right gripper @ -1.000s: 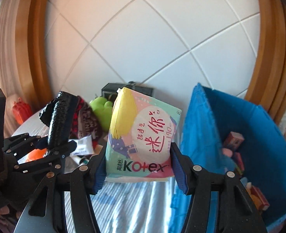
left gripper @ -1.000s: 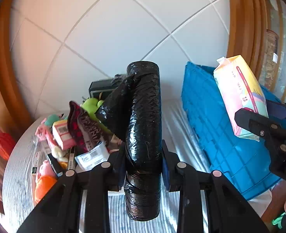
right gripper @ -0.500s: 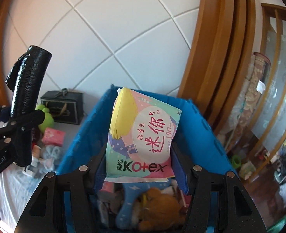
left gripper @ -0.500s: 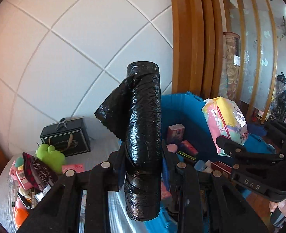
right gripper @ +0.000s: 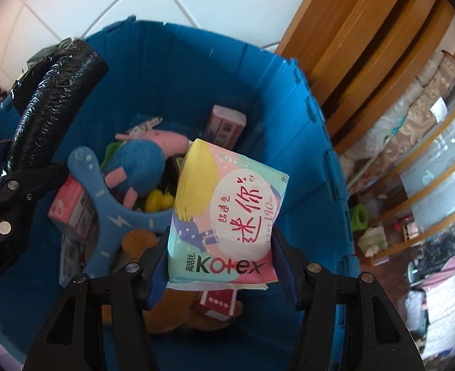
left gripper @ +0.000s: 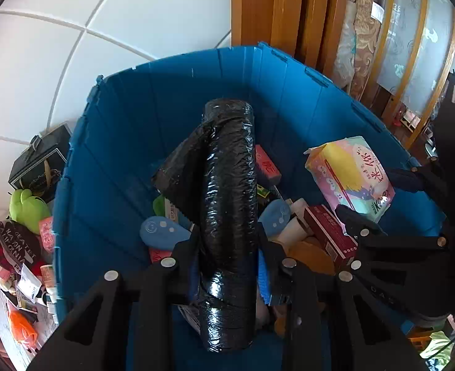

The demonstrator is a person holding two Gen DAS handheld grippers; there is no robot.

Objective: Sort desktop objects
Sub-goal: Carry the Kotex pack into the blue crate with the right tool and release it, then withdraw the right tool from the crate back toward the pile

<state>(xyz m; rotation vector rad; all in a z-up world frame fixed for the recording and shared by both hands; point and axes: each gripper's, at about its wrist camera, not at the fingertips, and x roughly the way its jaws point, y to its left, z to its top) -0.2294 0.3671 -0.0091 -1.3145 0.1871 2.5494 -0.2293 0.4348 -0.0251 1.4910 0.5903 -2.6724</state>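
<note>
Both loads are over the blue bin [left gripper: 109, 160] now: my left gripper [left gripper: 227, 247] clamped on the black bag roll [left gripper: 227, 185], my right gripper [right gripper: 221, 259] pinching the Kotex pack [right gripper: 227, 216]. Bin's already pretty full; clutter [left gripper: 20, 247] on the left's not sorted yet.

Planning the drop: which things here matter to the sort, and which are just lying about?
In play:
- bag roll, in left gripper
- Kotex pack, in right gripper
- blue bin
- table clutter, unsorted

Lying about:
- rolled rugs
- wood frame
- floor items
</note>
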